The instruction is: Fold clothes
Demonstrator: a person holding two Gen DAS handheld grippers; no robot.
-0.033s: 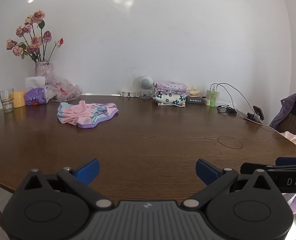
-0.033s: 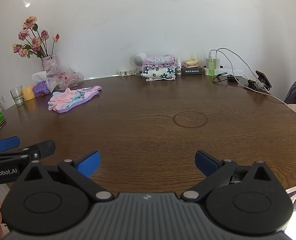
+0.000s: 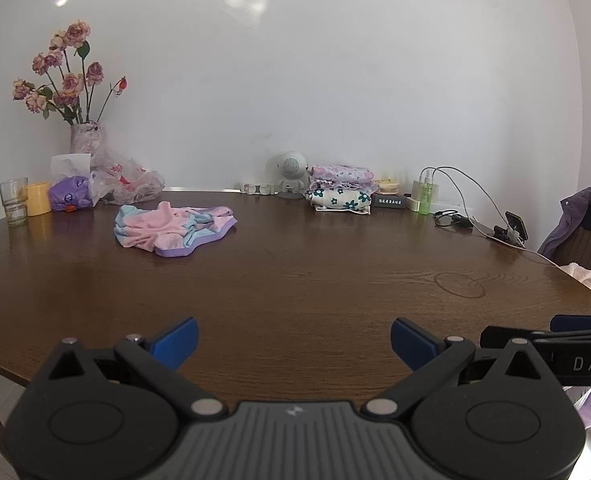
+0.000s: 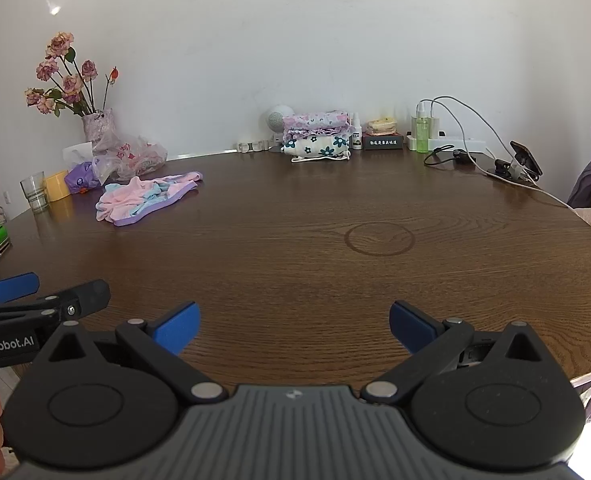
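A crumpled pink, light-blue and purple garment [image 3: 173, 230] [image 4: 145, 198] lies on the far left part of the round dark wooden table [image 3: 295, 288] [image 4: 295, 208]. A stack of folded floral clothes [image 3: 341, 192] [image 4: 319, 136] rests at the back by the wall. My left gripper [image 3: 293, 342] hovers over the near table edge, open, with nothing between its blue pads. Beside it to the right, my right gripper [image 4: 293, 326] is also open and empty. Both are far from the garment. Each gripper's tip shows at the edge of the other's view.
Back left stand a vase of flowers [image 3: 85, 136], a plastic bag [image 3: 129, 182], a tissue pack, a glass [image 3: 13, 202] and a yellow cup [image 3: 39, 198]. Back right hold a charger, a green bottle, cables [image 4: 475, 148] and a clipped phone [image 4: 525, 160]. A purple jacket [image 3: 579, 224] hangs at the right.
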